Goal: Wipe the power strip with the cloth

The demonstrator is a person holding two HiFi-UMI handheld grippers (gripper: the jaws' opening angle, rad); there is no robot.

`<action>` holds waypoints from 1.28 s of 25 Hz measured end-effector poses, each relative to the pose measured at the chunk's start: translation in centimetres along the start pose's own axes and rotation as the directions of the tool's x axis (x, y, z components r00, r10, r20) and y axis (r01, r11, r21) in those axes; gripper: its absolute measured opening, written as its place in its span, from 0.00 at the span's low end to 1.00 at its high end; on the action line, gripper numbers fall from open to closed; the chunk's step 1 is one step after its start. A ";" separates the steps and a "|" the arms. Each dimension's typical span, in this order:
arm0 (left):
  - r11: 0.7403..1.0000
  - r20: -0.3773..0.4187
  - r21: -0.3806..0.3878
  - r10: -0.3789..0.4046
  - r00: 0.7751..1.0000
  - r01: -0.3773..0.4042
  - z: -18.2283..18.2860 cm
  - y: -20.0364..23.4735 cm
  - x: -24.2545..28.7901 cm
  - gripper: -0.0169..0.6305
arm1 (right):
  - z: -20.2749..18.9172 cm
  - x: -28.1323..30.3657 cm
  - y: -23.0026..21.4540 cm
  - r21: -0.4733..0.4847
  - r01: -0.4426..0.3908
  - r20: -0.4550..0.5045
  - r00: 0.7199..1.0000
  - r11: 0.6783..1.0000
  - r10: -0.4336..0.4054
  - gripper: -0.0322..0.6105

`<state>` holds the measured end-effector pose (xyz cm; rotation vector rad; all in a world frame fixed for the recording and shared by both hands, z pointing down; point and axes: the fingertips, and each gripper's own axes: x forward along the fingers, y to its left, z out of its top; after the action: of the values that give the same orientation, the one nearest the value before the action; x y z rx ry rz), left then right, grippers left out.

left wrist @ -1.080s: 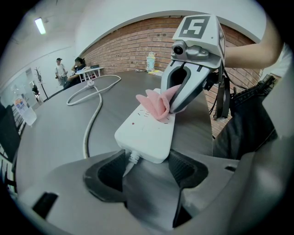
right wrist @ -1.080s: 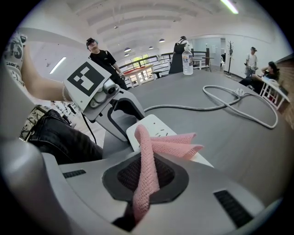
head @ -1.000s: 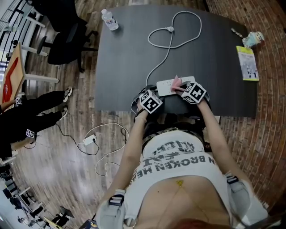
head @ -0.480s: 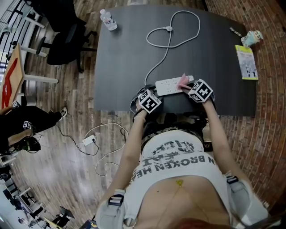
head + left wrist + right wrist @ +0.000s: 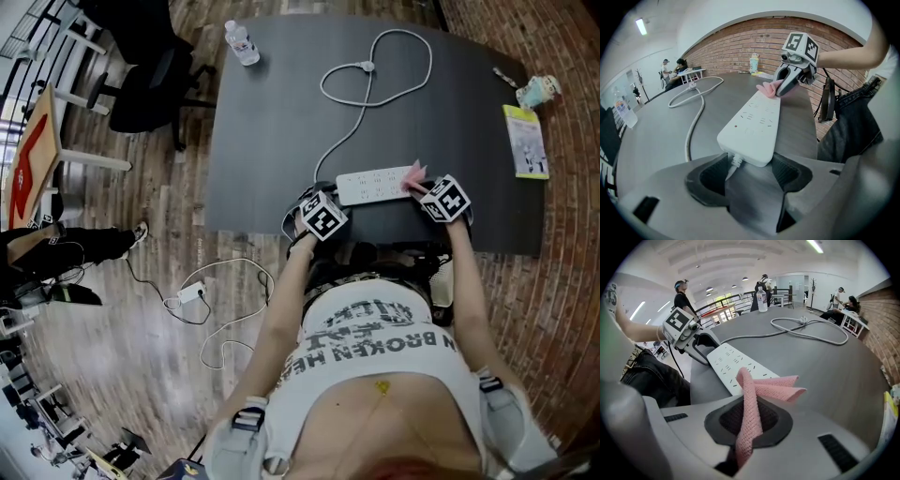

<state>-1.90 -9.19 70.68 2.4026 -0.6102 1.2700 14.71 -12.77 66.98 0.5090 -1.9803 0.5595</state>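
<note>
On the dark table (image 5: 281, 112) we are steadying the white power strip (image 5: 754, 119), our left gripper (image 5: 749, 166) clamping its cord end. Our right gripper (image 5: 749, 425) is pinching the pink cloth (image 5: 761, 385) at the opposite end.

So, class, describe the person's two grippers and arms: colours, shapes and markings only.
Both the left gripper and the right gripper have pale grey bodies with dark, cupped pads. Each carries a white cube printed with black square markers. The arms are bare; the person wears a white T-shirt with black lettering.
</note>
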 end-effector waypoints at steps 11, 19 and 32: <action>1.000 -0.001 0.000 0.000 1.000 0.000 -0.1 0.0 -0.3 0.45 | -0.1 -0.1 -0.2 0.045 0.040 -0.041 0.998 0.998 -0.038 0.07; 1.000 -0.004 0.000 -0.001 1.000 0.001 -0.1 0.1 -0.3 0.45 | -0.1 -0.1 -0.2 0.055 0.048 -0.046 0.998 0.997 -0.045 0.08; 1.000 -0.009 0.004 0.000 1.000 0.000 0.0 0.1 -0.3 0.45 | -0.1 -0.2 -0.4 0.052 0.080 -0.034 0.996 0.995 -0.078 0.08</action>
<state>-2.11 -9.24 70.46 2.3986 -0.6053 1.2825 15.07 -13.04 66.89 0.6049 -1.9108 0.5684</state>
